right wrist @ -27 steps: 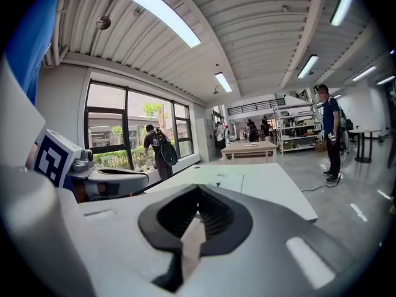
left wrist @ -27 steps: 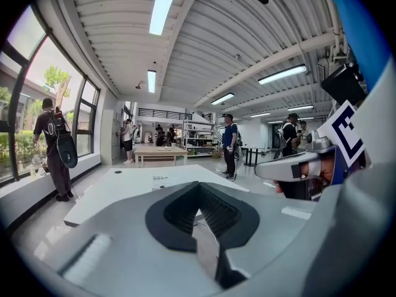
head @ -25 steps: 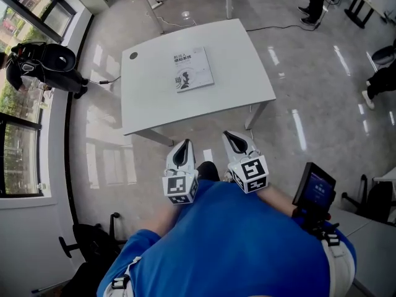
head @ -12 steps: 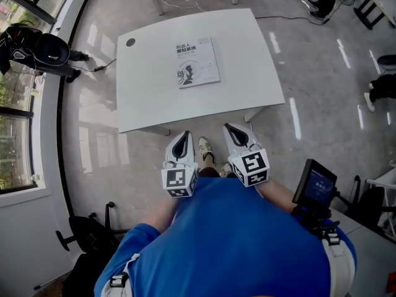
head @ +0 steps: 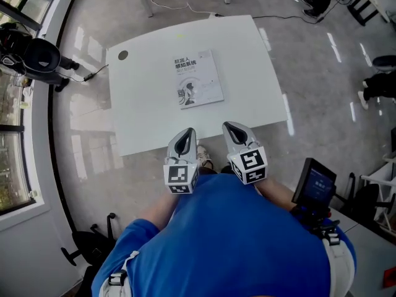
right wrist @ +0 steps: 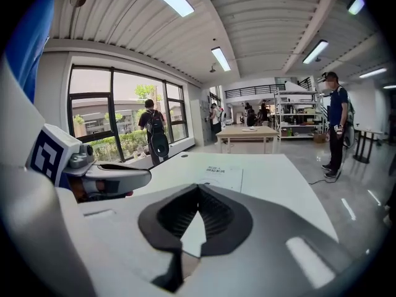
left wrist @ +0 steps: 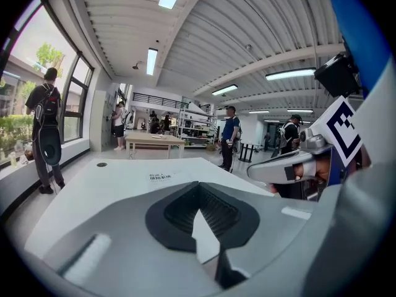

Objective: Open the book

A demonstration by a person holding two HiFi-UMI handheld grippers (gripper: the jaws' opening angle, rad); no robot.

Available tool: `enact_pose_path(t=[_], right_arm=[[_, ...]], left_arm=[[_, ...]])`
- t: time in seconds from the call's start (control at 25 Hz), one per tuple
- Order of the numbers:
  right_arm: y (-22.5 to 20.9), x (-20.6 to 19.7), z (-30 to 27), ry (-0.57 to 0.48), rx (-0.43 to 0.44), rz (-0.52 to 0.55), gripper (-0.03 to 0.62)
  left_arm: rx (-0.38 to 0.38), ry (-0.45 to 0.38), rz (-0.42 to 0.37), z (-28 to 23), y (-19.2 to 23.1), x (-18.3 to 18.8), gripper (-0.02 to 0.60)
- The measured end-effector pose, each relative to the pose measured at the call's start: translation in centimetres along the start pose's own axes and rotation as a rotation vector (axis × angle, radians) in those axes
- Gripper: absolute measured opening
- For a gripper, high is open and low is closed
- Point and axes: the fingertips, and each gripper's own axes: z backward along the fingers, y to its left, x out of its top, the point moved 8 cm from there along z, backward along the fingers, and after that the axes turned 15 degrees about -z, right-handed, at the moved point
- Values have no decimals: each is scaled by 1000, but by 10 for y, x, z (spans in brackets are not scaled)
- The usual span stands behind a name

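Now: a person in a blue top (head: 235, 240) stands at the near edge of the table (head: 142, 116), a gripper in each hand.
Book (head: 197, 79): closed, cover up, lying flat about midway across the white table. Nothing touches it.
Left gripper (head: 185, 133): over the table's near edge, pointing toward the book and well short of it. Its jaws are clenched together on nothing.
Right gripper (head: 229, 127): just beside the left one, pointing the same way, also short of the book. Its jaws are closed tip to tip with nothing between them.
Far left corner of the table: a small dark round disc (head: 123, 55).
Off the table's left edge: a person with a black backpack (left wrist: 46, 135) by the window.
At the person's right side: a small dark screen (head: 314, 187).
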Motion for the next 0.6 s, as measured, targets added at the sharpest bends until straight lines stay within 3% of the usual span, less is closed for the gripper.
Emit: enact_pose_path(t=[0.28,0.6], right_arm=[[-15,15,-28,7,-69,-18,3],[-53,33,-48,18,-106,-30,3]], left_arm=[[-52,8,-9,-37,22,2,6],[-80,59,-38,-81,16,7,6]])
